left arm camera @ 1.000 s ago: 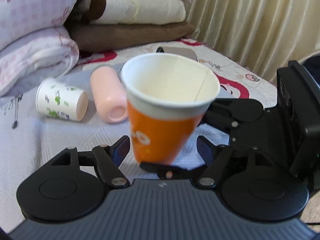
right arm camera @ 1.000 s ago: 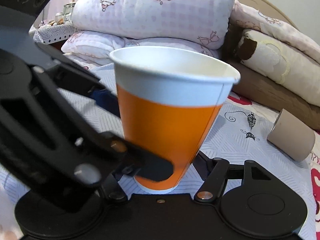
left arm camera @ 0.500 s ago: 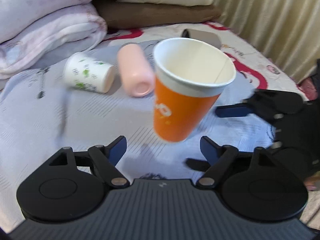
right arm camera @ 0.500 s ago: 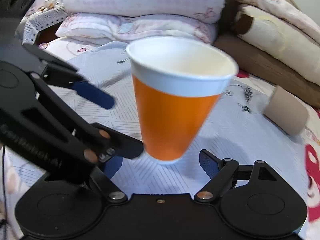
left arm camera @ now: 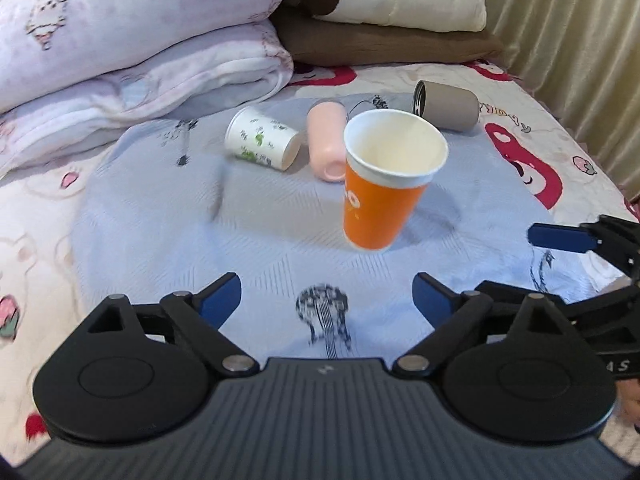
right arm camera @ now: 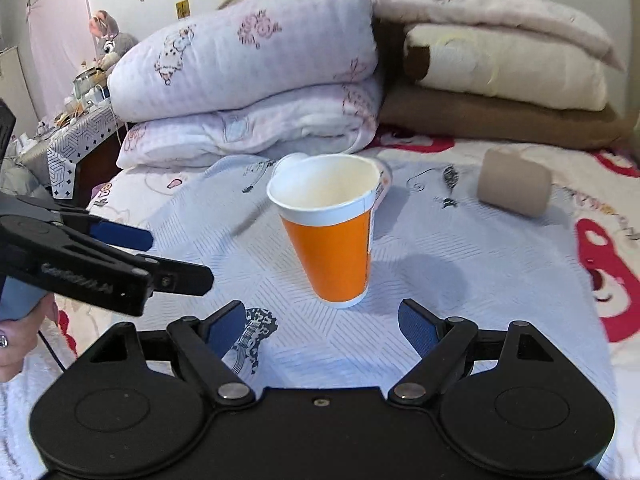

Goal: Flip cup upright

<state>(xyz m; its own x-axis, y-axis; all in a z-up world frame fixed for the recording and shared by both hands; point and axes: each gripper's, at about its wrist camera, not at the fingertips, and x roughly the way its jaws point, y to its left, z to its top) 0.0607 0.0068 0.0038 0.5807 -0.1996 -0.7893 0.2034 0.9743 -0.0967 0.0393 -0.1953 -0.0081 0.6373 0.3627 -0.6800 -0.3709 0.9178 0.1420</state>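
Note:
An orange paper cup (left arm camera: pixel 380 196) with a white rim stands upright on the pale blue bedspread, mouth up; it also shows in the right wrist view (right arm camera: pixel 334 236). My left gripper (left arm camera: pixel 326 294) is open and empty, pulled back from the cup. My right gripper (right arm camera: pixel 322 322) is open and empty, just short of the cup's base. A white cup with green print (left arm camera: pixel 262 144), a pink cup (left arm camera: pixel 326 146) and a grey-brown cup (left arm camera: pixel 446 106) lie on their sides behind it.
Folded quilts (right arm camera: pixel 256 80) and cream and brown blankets (right arm camera: pixel 504 80) are stacked at the bed's head. A curtain (left arm camera: pixel 580 40) hangs on the right. A cluttered side table (right arm camera: pixel 76 120) stands at the left. The right gripper shows at the left wrist view's right edge (left arm camera: pixel 560 238).
Both grippers let go of the orange cup and drew back from it. The cup now stands free on the bedspread.

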